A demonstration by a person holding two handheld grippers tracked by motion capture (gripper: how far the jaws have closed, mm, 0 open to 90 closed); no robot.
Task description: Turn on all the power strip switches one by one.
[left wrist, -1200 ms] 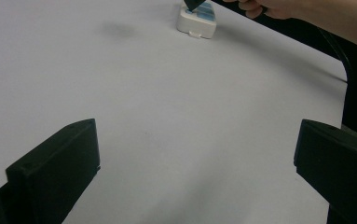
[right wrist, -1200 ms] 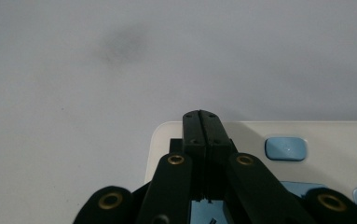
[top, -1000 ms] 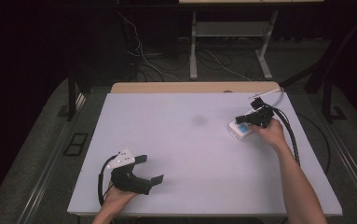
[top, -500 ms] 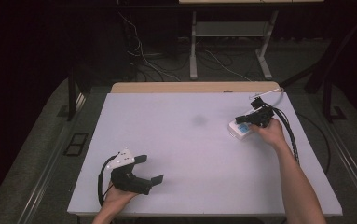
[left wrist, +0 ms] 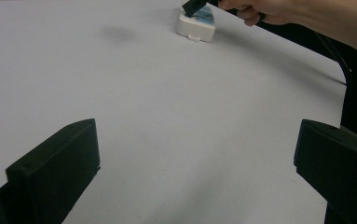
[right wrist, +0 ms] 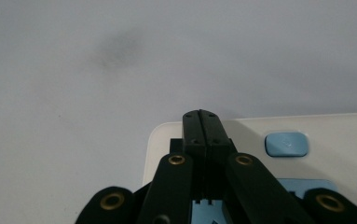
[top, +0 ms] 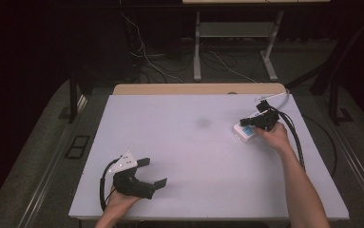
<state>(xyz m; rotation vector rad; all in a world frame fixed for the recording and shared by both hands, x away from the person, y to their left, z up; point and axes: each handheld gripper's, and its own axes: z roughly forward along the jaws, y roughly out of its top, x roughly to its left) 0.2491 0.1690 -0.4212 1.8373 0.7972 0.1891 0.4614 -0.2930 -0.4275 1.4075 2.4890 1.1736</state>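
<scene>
Both handheld units on my rig are matte black plastic all over. The left gripper [top: 153, 173] carries a pale grey three-cornered plate on top and has a black cable looping out from behind it; in its own view the jaws are chunky, flat-faced black blocks with squared edges. The right gripper [top: 244, 122] trails a thicker black cable plus what looks like a thin white lead up beside it. Up close its jaws narrow to slim black tips [right wrist: 202, 122] with tiny dark screws, driven by black link arms pinned with brass-coloured rivets. My forearms are bare, no sleeves showing anywhere near either gripper, and there are no gloves on either hand.
</scene>
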